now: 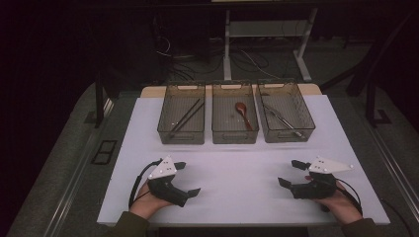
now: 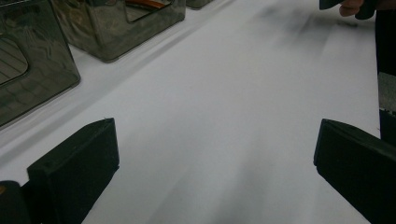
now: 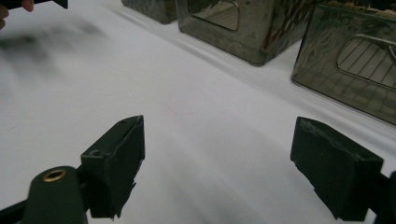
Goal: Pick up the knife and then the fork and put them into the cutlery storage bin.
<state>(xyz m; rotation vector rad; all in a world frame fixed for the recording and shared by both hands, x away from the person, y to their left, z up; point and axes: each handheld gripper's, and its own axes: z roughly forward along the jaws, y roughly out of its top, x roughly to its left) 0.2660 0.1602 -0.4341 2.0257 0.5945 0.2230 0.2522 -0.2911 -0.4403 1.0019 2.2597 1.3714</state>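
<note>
From the left gripper view the nearest bin (image 2: 32, 70) runs off the picture's left edge, so I can't see what lies in it, and the next bin (image 2: 116, 25) is cropped at the top. The far hand (image 2: 350, 7) is cut off there too, above a smeared shadow. From the right gripper view two bins (image 3: 243, 32) (image 3: 350, 65) lose their tops. From above, I can't name the metal utensils (image 1: 282, 120) in the right-hand bin.
</note>
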